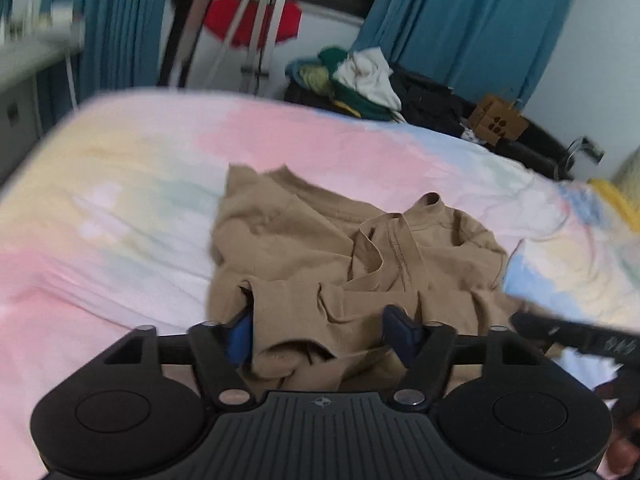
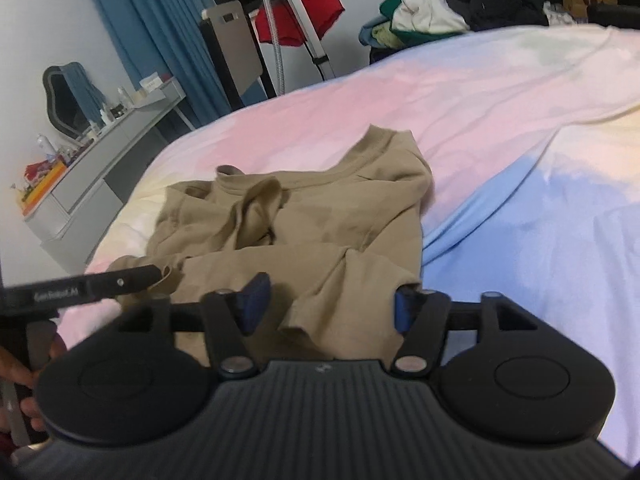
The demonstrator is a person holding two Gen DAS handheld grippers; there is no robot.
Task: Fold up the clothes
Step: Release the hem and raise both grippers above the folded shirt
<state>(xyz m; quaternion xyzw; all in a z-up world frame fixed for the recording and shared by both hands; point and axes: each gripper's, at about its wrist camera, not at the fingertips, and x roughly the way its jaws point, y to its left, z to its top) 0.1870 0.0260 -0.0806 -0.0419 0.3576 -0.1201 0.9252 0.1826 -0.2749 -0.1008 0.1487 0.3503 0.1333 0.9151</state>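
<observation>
A tan T-shirt (image 1: 352, 264) lies crumpled on a bed with a pastel bedsheet (image 1: 120, 208). The left gripper (image 1: 320, 336) is wide open, with shirt cloth loose between its blue pads (image 1: 240, 338). The right gripper (image 2: 326, 306) is wide open too, over the shirt's near edge, gripping nothing. A clothes pile (image 2: 424, 12) sits behind the bed.

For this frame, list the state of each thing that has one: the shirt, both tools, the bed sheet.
tan T-shirt: crumpled on the bed, unfolded, collar away from the cameras
left tool: open, fabric between the pads, not pinched
right tool: open, over the shirt's near edge
pastel bed sheet: spread, lightly wrinkled
</observation>
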